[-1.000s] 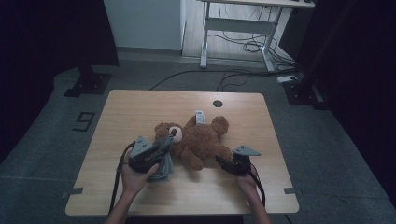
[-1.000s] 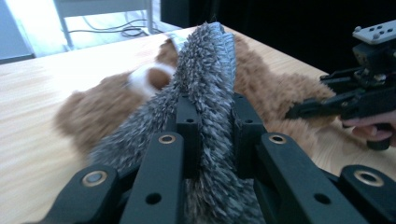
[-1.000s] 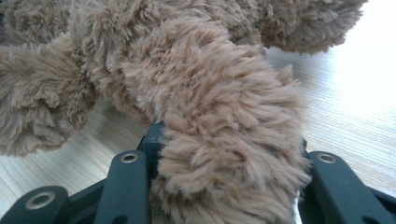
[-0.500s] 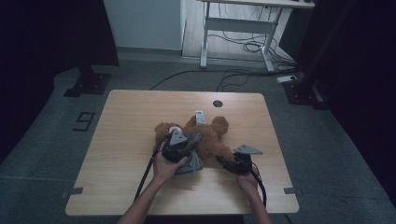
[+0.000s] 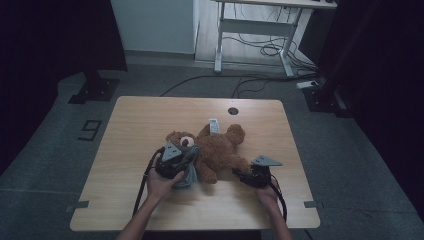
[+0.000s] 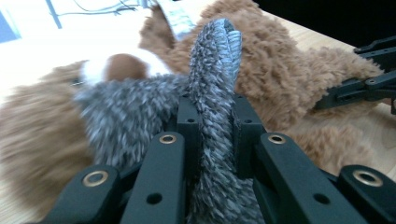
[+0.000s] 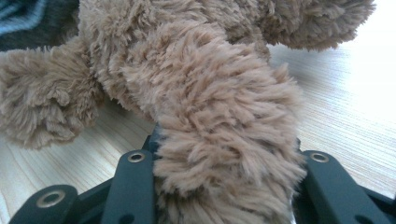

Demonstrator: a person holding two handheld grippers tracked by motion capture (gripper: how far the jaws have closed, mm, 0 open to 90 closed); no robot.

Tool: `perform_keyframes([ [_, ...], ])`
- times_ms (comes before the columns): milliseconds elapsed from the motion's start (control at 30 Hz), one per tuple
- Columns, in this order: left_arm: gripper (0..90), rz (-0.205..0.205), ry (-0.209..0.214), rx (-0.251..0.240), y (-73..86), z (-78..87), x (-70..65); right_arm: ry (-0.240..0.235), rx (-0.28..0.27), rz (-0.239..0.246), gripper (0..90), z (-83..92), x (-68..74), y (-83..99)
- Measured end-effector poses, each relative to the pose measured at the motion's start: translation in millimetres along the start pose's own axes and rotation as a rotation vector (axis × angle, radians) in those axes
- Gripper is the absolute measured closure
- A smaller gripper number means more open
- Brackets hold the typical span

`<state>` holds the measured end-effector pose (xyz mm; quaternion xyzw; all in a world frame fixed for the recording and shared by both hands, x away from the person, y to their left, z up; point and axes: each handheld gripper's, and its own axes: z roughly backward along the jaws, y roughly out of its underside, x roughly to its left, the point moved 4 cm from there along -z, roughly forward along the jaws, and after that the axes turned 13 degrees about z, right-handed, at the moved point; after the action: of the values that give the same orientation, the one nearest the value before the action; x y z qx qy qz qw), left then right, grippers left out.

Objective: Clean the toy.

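My left tool (image 6: pixel 212 140) pinches a grey knitted cloth (image 6: pixel 215 70) over the teddy bear (image 5: pixel 217 150), mid-desk (image 5: pixel 140 115). My right tool (image 7: pixel 224 186) grips its furry leg (image 7: pixel 219 121). The bear's white tag (image 5: pixel 214 125) is too small to read.

The teddy bear (image 5: pixel 220 150) is brown with a white muzzle. The knitted garment (image 6: pixel 215 93) is flecked grey. The tabletop (image 5: pixel 135 120) is pale wood.

Both forearms are stretched in from the near edge. The left tongs (image 5: pixel 186 154) are clamped tight, held by a hand (image 5: pixel 161 184) angled right. The right tongs (image 5: pixel 239 174), lately narrowed, are gripped low, pointing left.
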<state>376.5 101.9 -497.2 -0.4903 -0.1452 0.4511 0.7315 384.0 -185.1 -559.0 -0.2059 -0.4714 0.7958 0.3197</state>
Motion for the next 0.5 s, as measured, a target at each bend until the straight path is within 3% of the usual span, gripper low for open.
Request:
perform_keyframes([
  [167,77.3,0.033,-0.076,-0.001,2.3,15.9,21.6,-0.003,-0.005,0.003,56.5,0.2,0.1,0.4],
  [367,77.3,0.105,-0.111,-0.008,10.4,24.6,49.8,-0.006,-0.016,0.001,56.5,0.3,-1.2,1.7],
  [500,77.3,0.131,-0.14,0.01,17.8,26.4,64.7,-0.009,-0.017,0.005,56.5,0.1,-1.5,2.0],
])
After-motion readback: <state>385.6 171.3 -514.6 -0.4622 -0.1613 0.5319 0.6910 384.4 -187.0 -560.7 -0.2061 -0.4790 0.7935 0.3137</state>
